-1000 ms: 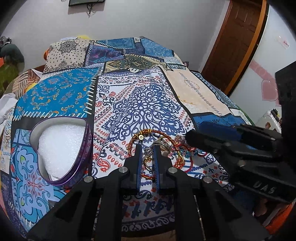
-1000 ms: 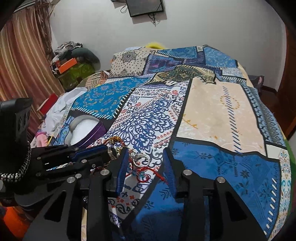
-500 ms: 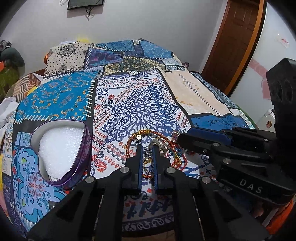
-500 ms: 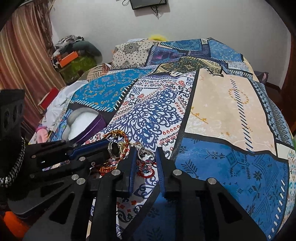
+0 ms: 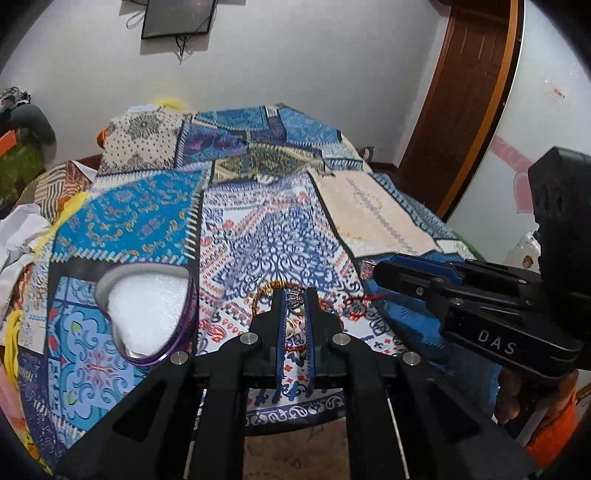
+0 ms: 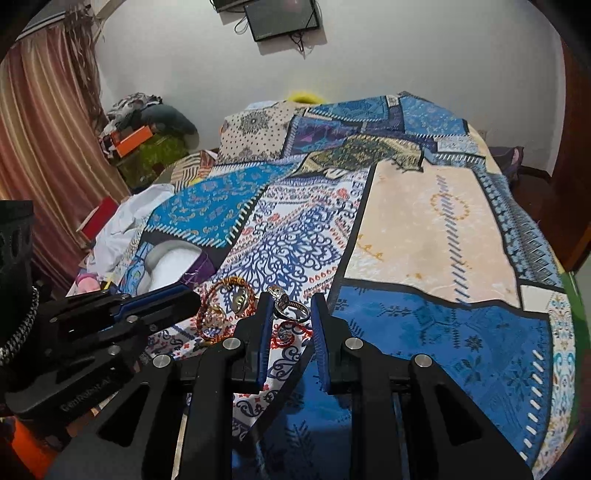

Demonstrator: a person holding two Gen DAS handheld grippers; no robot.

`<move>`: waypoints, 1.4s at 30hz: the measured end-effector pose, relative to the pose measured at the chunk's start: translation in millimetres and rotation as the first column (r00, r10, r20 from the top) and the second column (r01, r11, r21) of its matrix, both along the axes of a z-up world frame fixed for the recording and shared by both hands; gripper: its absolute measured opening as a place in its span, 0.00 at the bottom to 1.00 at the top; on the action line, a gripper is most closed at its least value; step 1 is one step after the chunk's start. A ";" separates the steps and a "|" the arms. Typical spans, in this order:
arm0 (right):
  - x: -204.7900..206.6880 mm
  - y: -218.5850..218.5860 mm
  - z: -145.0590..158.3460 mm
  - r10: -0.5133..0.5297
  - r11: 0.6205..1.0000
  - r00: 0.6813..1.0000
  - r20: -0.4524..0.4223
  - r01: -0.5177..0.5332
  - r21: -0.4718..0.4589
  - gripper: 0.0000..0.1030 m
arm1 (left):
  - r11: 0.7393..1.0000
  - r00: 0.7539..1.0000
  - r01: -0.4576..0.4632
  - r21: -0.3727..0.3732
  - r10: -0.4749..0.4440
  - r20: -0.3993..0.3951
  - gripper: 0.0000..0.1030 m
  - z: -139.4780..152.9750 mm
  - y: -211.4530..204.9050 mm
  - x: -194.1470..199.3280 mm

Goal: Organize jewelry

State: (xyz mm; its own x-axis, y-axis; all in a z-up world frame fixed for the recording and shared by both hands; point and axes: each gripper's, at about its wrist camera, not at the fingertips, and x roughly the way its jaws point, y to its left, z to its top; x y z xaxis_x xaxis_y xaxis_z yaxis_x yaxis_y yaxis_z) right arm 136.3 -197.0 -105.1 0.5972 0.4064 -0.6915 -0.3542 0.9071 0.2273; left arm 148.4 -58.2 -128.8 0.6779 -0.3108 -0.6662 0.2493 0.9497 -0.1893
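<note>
Evenly lit from overhead, soft indoor light, no hard shadows. Bowed heavily at the fisheye edges, black vignette in every corner. Slightly smeared across the patterned bedspread (image 5: 280, 236); sharp on the near black gripper frames. Faint glare off the white wall (image 6: 406, 55).

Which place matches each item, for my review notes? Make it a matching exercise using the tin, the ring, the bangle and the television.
Items:
1. heart-shaped purple tin
2. silver ring
3. orange beaded bangle
4. television

Places:
A. between the fingers of the right gripper
B. mounted on the white wall
C. on the left of the bedspread, white foam inside
D. lying flat on the bedspread, left of the right gripper

Pairs: 1-C, 2-A, 3-D, 4-B
</note>
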 end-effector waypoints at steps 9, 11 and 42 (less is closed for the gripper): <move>-11.8 4.6 23.8 -0.002 1.000 0.998 0.062 0.002 -0.006 0.18 | 0.999 0.995 -0.048 -0.005 0.048 0.090 0.08 34.4 20.4 -21.3; -15.1 8.7 29.5 0.000 1.000 0.997 0.081 0.001 -0.013 0.18 | 0.998 0.992 -0.062 -0.002 0.062 0.107 0.08 39.7 27.5 -26.0; 21.9 127.4 29.7 0.161 0.987 0.983 0.090 -0.163 0.011 0.18 | 0.985 0.983 -0.174 -0.016 0.175 0.052 0.08 -4.5 121.8 -1.8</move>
